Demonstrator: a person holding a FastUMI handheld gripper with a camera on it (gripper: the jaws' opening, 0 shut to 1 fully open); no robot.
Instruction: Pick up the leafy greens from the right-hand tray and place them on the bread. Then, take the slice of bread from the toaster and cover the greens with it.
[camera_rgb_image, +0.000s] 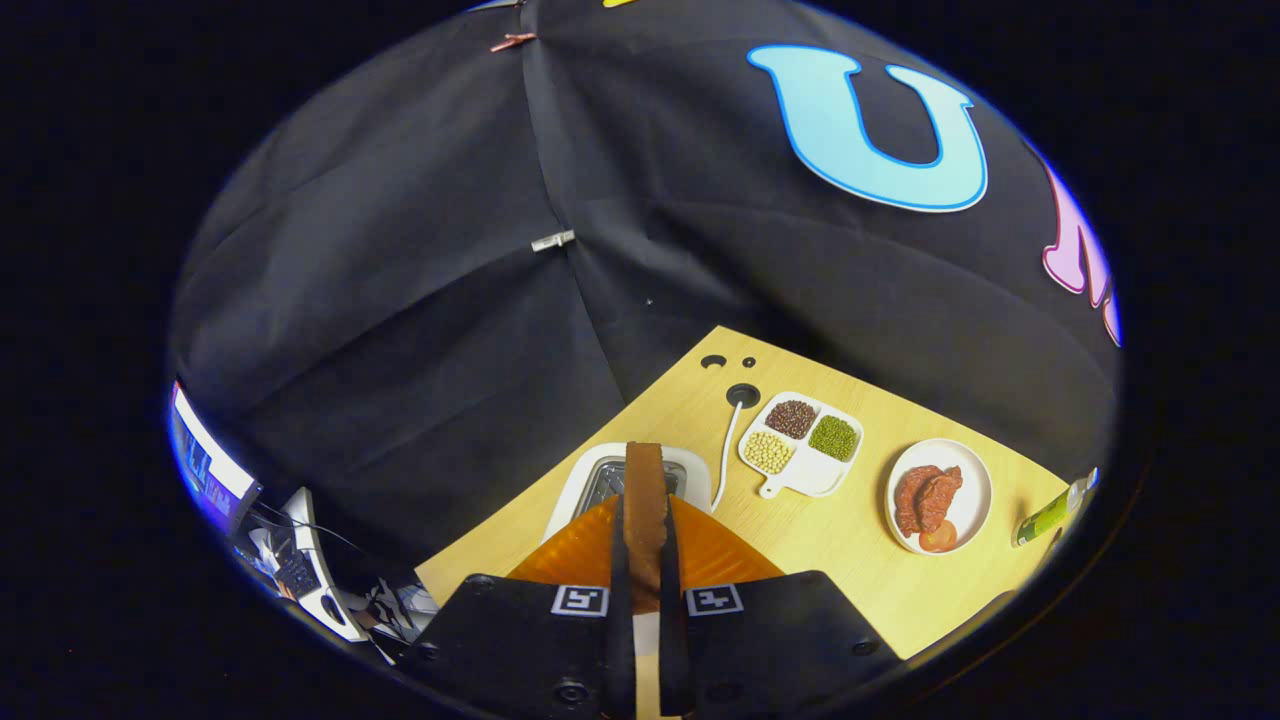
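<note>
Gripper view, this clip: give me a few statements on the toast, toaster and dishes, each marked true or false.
1. The gripper has its jaws closed on a bread slice held on edge. True.
2. The white toaster lies just beyond the held slice. True.
3. The divided dish holds four kinds of beans. False: three compartments, three kinds.
4. The round plate holds leafy greens. False: reddish-brown pieces and a tomato slice.
5. A white cable runs between toaster and divided dish. True.

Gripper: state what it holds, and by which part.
The gripper is shut on the slice of bread, held on edge. Both fingers press its flat faces near its lower end, above the toaster.
</note>
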